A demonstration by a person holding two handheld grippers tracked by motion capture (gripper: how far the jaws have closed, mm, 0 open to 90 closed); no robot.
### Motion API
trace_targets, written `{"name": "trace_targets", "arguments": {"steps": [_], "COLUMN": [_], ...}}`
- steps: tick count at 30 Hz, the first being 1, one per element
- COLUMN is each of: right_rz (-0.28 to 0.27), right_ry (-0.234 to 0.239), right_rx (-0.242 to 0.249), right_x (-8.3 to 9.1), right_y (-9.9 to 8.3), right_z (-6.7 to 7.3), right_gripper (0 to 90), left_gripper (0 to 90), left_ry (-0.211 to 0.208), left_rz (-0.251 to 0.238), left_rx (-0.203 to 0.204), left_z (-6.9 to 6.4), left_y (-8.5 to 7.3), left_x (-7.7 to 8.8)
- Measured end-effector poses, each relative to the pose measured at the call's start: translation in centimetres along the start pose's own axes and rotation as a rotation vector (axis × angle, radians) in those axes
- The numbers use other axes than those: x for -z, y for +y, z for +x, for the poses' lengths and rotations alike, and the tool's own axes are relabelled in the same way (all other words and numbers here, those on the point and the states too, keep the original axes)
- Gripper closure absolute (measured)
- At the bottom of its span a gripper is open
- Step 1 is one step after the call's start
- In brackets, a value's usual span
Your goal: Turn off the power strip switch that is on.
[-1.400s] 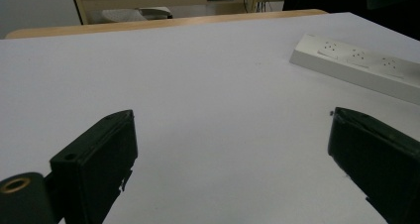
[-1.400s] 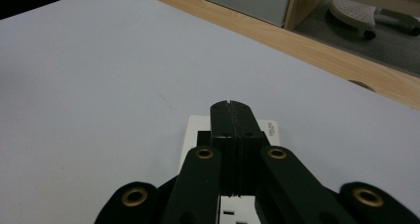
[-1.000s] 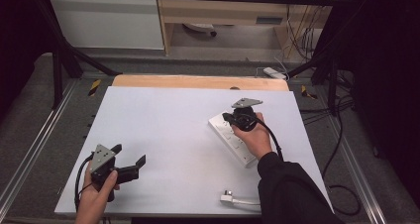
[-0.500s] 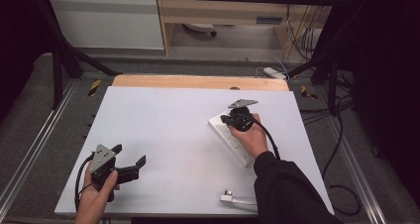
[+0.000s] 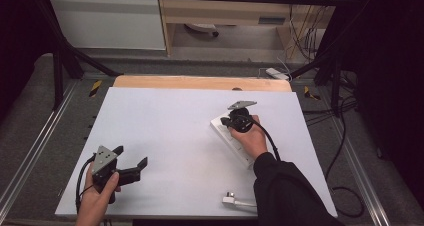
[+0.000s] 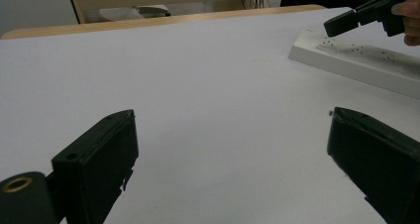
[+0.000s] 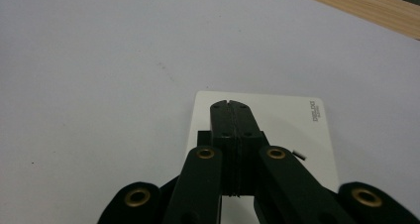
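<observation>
Plug: white, at the bottom edge of the high view, right of centre; its cable runs under the dark sleeve and is lost there.
Left hand: lower left of the high view, cut off at the wrist by the frame edge; it grips the tool from behind, and the cable loops at its left.
Left gripper: lies nearly level, pointing right and a little up the frame; jaws stand wide apart with bare table between them. In the left gripper view only the two jaw ends show, at the lower corners.
Right hand: right of centre in the high view, wrapped round the tool's body, forearm coming up from the lower right.
Right gripper: jaws pressed together with nothing between; tip is over the strip's near end, pointing up-left. Whether it touches the strip I cannot tell.
Strip: white power strip, centre of the right gripper view, its lower part hidden by the jaws; in the high view the hand covers its middle. Small print at its corner is unreadable.
Far edge: a wooden band along the table's top.
</observation>
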State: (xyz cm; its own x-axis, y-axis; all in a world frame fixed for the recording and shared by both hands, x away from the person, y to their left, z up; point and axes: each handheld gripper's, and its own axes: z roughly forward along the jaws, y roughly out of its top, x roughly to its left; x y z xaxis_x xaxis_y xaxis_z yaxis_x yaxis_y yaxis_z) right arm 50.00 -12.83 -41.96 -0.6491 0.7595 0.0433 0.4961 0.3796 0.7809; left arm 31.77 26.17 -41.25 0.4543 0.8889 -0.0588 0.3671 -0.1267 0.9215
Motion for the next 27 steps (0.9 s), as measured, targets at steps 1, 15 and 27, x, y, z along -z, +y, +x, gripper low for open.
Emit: {"name": "trace_targets", "arguments": {"steps": [1, 15, 27], "right_rz": [0.0, 0.021, 0.039], "right_ry": [0.001, 0.005, 0.004], "right_rx": [0.005, 0.009, 0.008], "right_x": [-0.1, -0.8, -1.3], "right_y": [0.0, 0.3, 0.1], "right_z": [0.0, 0.5, 0.6], "right_gripper": [90.0, 90.0, 90.0], "left_gripper": [5.2, 5.4, 5.4], "left_ry": [-0.001, -0.003, -0.007], "left_rz": [0.002, 0.004, 0.008], "left_rx": [0.001, 0.001, -0.002], "left_z": [0.0, 0.0, 0.0], "left_y": [0.0, 0.0, 0.0], "left_x": [0.0, 0.0, 0.0]}}
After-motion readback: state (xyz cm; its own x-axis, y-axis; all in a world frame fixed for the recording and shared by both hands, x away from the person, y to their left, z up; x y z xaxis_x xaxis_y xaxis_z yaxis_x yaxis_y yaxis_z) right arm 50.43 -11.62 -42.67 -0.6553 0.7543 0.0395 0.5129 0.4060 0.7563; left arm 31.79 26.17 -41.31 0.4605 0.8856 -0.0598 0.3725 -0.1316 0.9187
